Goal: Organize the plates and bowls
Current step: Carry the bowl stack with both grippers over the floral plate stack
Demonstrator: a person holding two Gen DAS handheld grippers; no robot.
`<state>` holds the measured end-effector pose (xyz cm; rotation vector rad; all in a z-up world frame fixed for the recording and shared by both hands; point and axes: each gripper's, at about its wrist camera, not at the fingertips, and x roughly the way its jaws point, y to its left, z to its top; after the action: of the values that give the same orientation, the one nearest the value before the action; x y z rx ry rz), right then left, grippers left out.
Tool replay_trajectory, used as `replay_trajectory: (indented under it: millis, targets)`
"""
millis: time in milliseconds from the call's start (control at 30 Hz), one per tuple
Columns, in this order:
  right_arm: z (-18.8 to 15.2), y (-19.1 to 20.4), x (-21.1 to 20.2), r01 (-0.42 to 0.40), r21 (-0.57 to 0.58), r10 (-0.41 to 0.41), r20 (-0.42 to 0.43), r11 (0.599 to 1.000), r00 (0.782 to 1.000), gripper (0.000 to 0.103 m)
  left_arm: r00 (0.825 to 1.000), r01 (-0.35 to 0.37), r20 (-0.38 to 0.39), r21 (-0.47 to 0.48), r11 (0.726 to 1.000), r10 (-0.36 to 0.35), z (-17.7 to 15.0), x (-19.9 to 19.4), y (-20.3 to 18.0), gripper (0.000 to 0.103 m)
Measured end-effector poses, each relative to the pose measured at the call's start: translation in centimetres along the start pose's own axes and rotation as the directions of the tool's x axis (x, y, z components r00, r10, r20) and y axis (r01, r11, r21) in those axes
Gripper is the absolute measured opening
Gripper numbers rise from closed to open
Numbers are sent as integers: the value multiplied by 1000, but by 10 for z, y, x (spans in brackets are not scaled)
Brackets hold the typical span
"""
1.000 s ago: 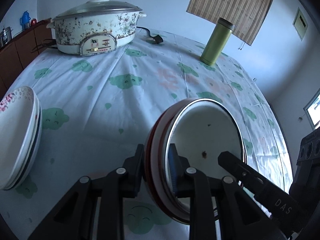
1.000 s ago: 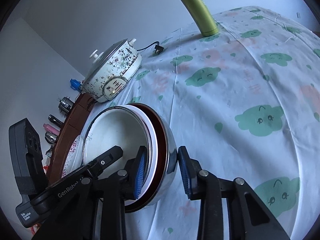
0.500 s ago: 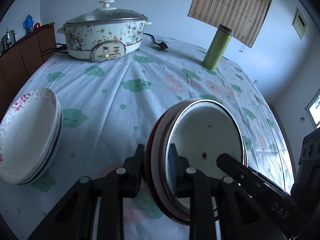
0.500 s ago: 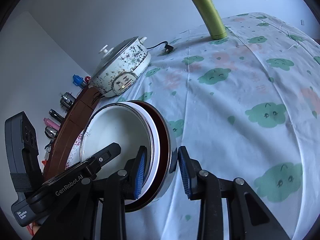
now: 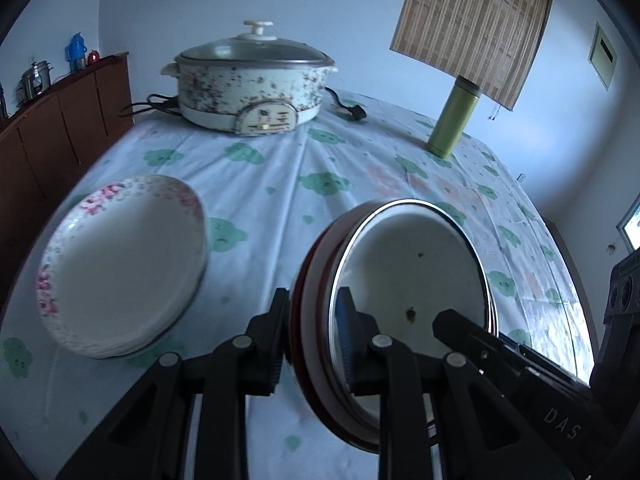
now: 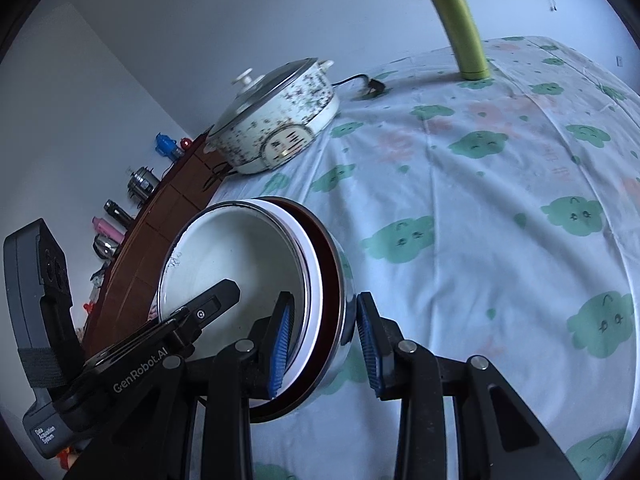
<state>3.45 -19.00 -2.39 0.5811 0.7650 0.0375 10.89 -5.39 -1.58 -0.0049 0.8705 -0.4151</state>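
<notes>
A nested stack of bowls [image 5: 412,280], white inside with a dark red one and a steel one outside, is held tilted above the table. My left gripper [image 5: 312,328] is shut on its left rim. My right gripper [image 6: 324,336] is shut on the opposite rim of the same stack [image 6: 248,272]. The right gripper's finger [image 5: 472,332] reaches into the bowl in the left wrist view. A stack of white plates with pink flowers [image 5: 120,264] lies on the table to the left of the bowls.
An electric cooking pot with a glass lid [image 5: 252,84] and its cord stand at the far side of the table. A green flask [image 5: 456,120] stands far right. A brown sideboard [image 5: 52,128] with small items runs along the left wall.
Both grippers have risen and drawn back with the bowl stack. The plates have come further into the left wrist view and the pot looks farther off.
</notes>
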Motion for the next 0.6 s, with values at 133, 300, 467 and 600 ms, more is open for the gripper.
replay_trajectory:
  millis: [133, 300, 467, 600]
  targets:
    - [-3, 22, 0, -7, -32, 8, 3, 999, 1000, 35, 1000, -1, 23, -20, 1000, 1, 0, -14, 20, 21]
    - [-7, 50, 7, -21, -68, 21, -10, 997, 1000, 35, 999, -25, 42, -37, 999, 27, 1, -28, 44, 21]
    - [-8, 77, 19, -50, -92, 48, -24, 994, 999, 35, 997, -51, 62, -70, 996, 55, 3, -39, 72, 21]
    - [-8, 102, 31, -71, -114, 67, -35, 991, 997, 35, 993, -76, 80, -100, 992, 84, 10, -46, 95, 21]
